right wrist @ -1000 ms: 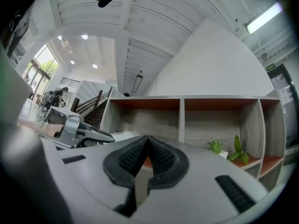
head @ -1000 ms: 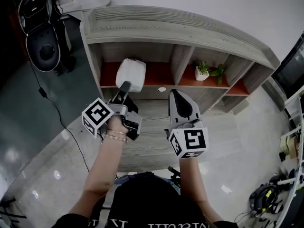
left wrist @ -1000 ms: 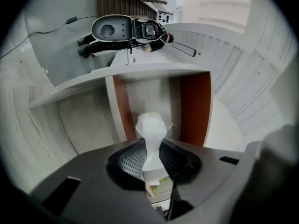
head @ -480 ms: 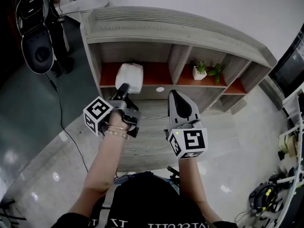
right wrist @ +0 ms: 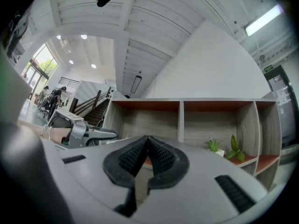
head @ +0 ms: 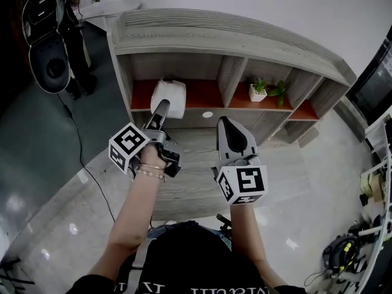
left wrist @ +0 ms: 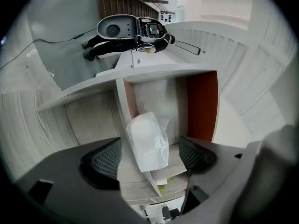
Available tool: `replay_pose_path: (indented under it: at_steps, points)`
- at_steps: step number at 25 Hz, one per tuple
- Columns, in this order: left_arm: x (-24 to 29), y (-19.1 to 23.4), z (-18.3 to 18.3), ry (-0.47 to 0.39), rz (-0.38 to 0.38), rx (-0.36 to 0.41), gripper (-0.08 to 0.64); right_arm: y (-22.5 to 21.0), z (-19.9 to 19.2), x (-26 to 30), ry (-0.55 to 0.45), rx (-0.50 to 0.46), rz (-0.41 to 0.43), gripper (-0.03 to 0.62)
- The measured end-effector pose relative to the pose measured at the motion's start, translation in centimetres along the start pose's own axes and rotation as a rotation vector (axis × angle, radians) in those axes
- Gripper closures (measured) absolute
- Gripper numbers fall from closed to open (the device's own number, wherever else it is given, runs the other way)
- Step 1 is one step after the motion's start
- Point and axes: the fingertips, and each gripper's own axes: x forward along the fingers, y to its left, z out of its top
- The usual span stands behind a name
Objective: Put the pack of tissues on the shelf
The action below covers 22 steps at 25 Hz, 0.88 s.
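Observation:
The white pack of tissues (head: 169,96) stands in the left compartment of the grey wooden shelf (head: 208,95), on its orange board. My left gripper (head: 162,109) points at the pack from just in front. Its jaws are opening. In the left gripper view the pack (left wrist: 148,141) sits between the two pads (left wrist: 108,158), with a gap on each side. My right gripper (head: 225,122) hovers to the right, in front of the shelf's middle, shut with nothing in it (right wrist: 147,146).
A small potted plant (head: 260,91) stands in the middle-right compartment, with a second green plant (head: 282,92) beside it. A person with dark equipment (head: 46,38) stands at the far left, and a cable runs over the floor there. Clutter (head: 367,188) lies at the right edge.
The left gripper carried the pack a little forward into the left compartment, then its jaws spread and let go of it. The right gripper has not moved.

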Motion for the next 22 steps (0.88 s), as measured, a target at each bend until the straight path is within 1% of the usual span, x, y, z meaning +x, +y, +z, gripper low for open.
replay_pose_path:
  at_steps: [1, 2, 5, 13, 16, 17, 20, 21, 22]
  points:
    - [-0.1, -0.2, 0.0, 0.003, 0.000, 0.041, 0.181, 0.1, 0.0, -0.1, 0.000, 0.000, 0.000, 0.575]
    - [-0.2, -0.3, -0.1, 0.007, -0.002, 0.085, 0.174, 0.1, 0.0, -0.1, -0.001, 0.000, -0.001, 0.575]
    - [-0.7, -0.7, -0.4, 0.020, -0.007, 0.204, 0.173, 0.3, 0.1, -0.3, -0.003, 0.001, -0.001, 0.575]
    - [-1.6, -1.1, -1.2, 0.020, 0.027, 0.491, 0.186, 0.4, -0.1, -0.1, 0.009, 0.002, 0.003, 0.575]
    - [-2.0, -0.7, -1.2, 0.010, 0.067, 0.569, 0.229, 0.5, -0.1, -0.1, 0.011, 0.001, 0.005, 0.575]
    - [-2.1, -0.5, -1.2, 0.009, 0.081, 0.589, 0.252, 0.4, -0.1, -0.1, 0.012, 0.001, 0.005, 0.575]
    - [-2.1, -0.2, -1.4, 0.010, 0.110, 0.661, 0.356, 0.3, -0.5, 0.0, 0.019, 0.003, 0.007, 0.575]
    - [-2.1, -0.2, -1.5, 0.011, 0.116, 0.689, 0.381, 0.3, -0.6, 0.0, 0.021, 0.003, 0.008, 0.575]
    - [-2.0, -0.2, -1.6, 0.012, 0.120, 0.714, 0.391, 0.3, -0.7, 0.0, 0.023, 0.004, 0.010, 0.575]
